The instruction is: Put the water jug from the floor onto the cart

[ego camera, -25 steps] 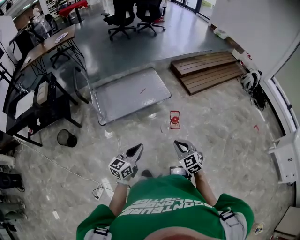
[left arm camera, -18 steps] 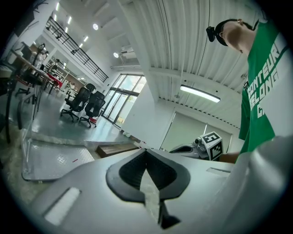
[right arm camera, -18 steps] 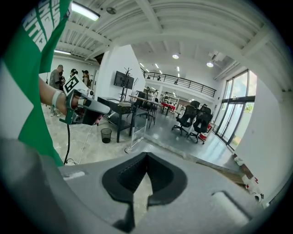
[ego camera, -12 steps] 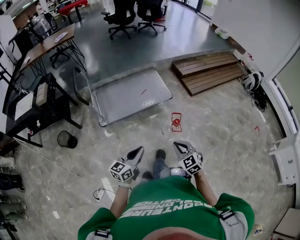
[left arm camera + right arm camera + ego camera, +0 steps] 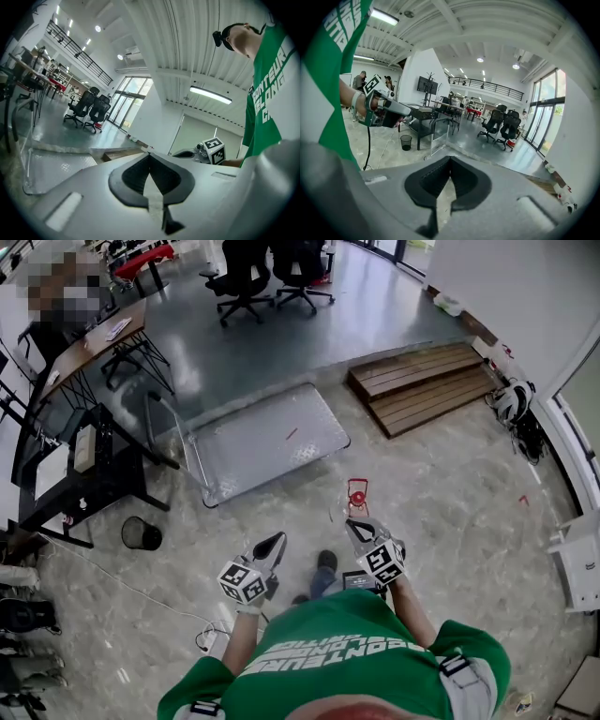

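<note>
Person steps closer: small red water jug [image 5: 356, 495] on floor now just ahead of right tool [image 5: 355, 525]. Left tool [image 5: 277, 536] and right tool closed, empty; grasp not begun.

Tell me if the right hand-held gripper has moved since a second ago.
Yes. The right hand-held gripper has moved forward, nearer the water jug on the floor.

Red-topped water jug [image 5: 356, 495] on floor, near front corner of low flat metal cart [image 5: 272, 439]
</note>
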{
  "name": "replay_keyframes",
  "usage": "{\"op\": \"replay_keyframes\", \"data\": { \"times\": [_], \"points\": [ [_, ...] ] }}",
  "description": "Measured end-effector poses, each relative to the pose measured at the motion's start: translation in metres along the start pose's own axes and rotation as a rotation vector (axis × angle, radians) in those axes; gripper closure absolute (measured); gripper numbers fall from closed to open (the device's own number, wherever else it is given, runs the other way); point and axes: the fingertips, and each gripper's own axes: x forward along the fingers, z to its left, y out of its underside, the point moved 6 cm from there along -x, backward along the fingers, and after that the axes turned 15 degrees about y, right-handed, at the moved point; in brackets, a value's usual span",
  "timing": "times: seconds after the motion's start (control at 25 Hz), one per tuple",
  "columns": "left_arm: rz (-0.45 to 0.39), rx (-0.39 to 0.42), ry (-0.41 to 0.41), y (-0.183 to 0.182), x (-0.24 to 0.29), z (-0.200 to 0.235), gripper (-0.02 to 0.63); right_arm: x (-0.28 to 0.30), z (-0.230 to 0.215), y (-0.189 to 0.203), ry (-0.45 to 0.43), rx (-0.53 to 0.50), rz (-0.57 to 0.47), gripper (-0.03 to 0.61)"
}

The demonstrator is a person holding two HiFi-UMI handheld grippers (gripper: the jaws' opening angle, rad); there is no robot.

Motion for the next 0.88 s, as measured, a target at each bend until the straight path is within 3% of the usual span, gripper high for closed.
{"op": "replay_keyframes", "data": {
  "times": [0.52,0.88],
  "points": [
    [0.05,0.04,0.055,-0.034,0.089,0.042,0.604,0.051,-0.085,0.009,0.051,0.038,-0.009,0.586],
    [0.075,0.06,0.044,-0.047,0.134,0.055,0.604,0.069,-0.13,0.025,0.059,0.08,-0.022,0.586]
  ]
}}
